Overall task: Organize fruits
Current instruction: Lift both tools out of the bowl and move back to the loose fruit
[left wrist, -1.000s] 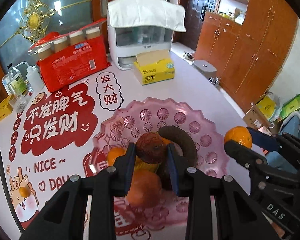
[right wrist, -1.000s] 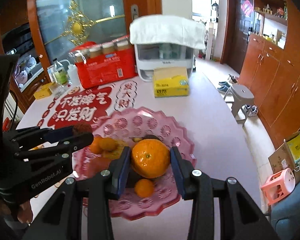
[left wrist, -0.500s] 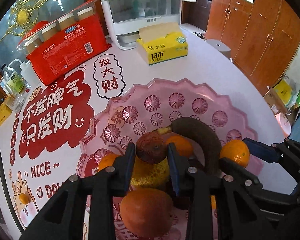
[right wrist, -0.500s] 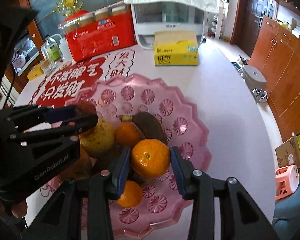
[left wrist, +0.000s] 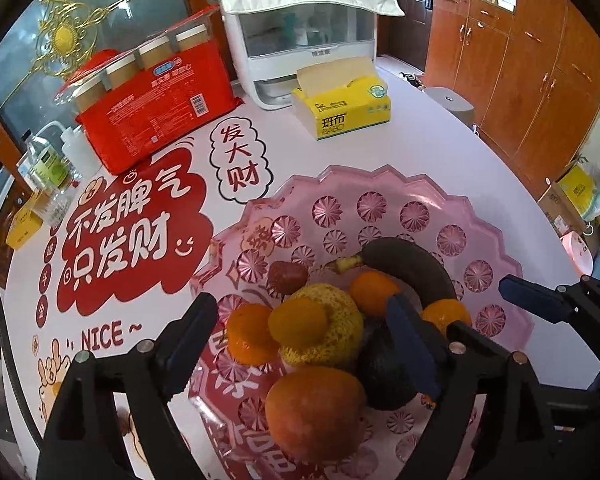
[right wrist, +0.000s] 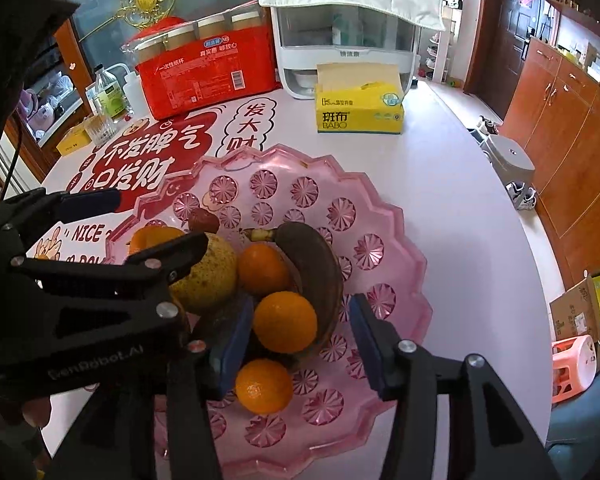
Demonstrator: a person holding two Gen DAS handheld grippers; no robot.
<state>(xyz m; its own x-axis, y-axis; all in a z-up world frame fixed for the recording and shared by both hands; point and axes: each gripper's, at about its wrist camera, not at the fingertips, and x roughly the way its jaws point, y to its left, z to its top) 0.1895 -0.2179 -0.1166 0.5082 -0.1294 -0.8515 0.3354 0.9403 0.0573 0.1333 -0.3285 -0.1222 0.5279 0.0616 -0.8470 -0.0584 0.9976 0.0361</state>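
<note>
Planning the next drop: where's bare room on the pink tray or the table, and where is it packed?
Free: the far half of the pink tray, between the blackened banana and the far rim; its right edge beyond the banana; bare white table between the tray and the yellow tissue box, and along the table's right side. Crowded: the tray's near-left, where the fruit is heaped under both grippers.

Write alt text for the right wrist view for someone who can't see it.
The right gripper hangs, jaws opening, around an orange lying in a pink tray of fruit on a table. The left gripper reaches in from the left. A tissue box stands behind.
</note>
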